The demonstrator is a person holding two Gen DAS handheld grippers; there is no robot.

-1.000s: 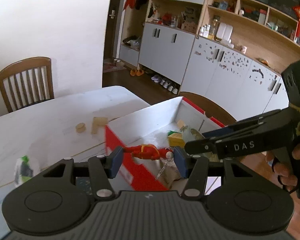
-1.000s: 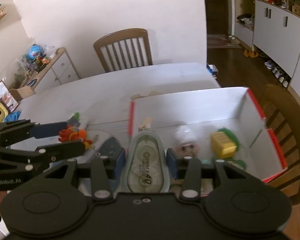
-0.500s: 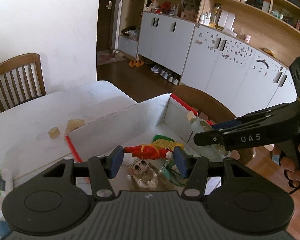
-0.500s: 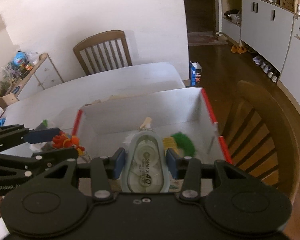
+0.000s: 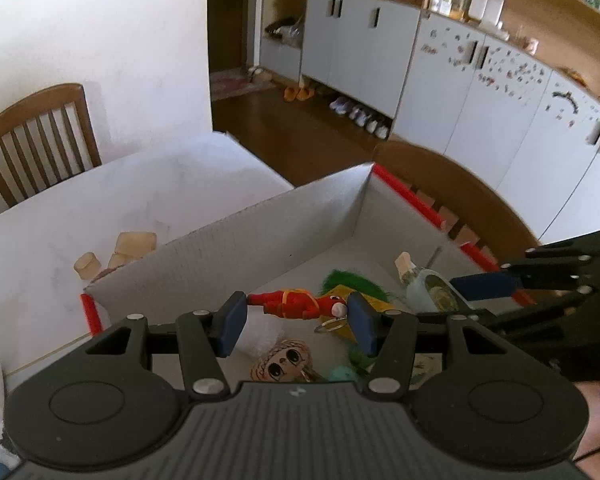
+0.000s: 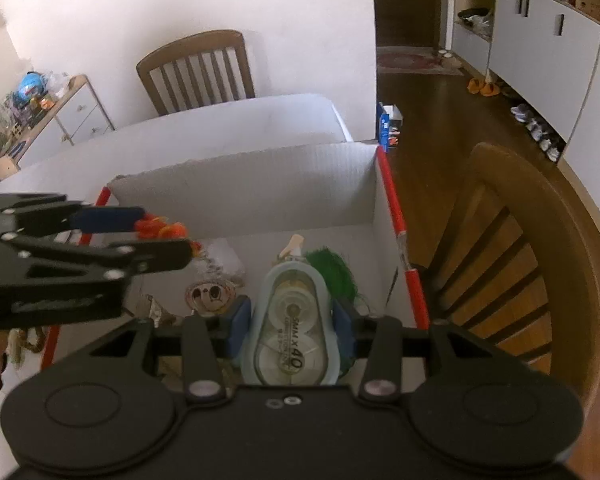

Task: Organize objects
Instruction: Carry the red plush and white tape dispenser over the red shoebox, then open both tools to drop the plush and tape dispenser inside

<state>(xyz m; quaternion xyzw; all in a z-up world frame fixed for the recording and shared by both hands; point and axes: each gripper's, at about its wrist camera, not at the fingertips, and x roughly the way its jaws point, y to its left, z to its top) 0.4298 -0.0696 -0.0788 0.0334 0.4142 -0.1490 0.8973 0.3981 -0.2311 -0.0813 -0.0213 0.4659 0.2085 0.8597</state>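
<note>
Left gripper (image 5: 296, 322) has its jaws part-way closed on a small red toy figure (image 5: 296, 304), which lies crosswise between the two blue pads (image 5: 232, 322) with a metal key ring (image 5: 330, 325) dangling from the end by the right-hand pad. Right gripper (image 6: 292, 330) is clamped on a pale blue correction tape dispenser (image 6: 290, 330), jaws pinching its sides, its tan nozzle pointing straight ahead. Both sets of jaws hang over the open white cardboard box with red edges (image 5: 236, 248). Just below the left jaws on the box floor lies a doll's face with big dark eyes (image 5: 286, 366), and under the right jaws, a touch to their left, the same face shows. Ahead of the left jaws and slightly right, a yellow item with a green fringe (image 5: 350, 284) rests on the box floor; from the right jaws that green tuft sits just ahead and right of the dispenser's tip. Beyond the left jaws, past the box's far wall and off to the left, a few pale yellowish blocks (image 5: 134, 244) sit on the white worktop (image 5: 120, 192). Farther out, a wooden slat-back chair (image 5: 36, 136) stands at the worktop's far side, and to the right of both jaws another wooden chair (image 6: 520, 248) stands close to the box.
</note>
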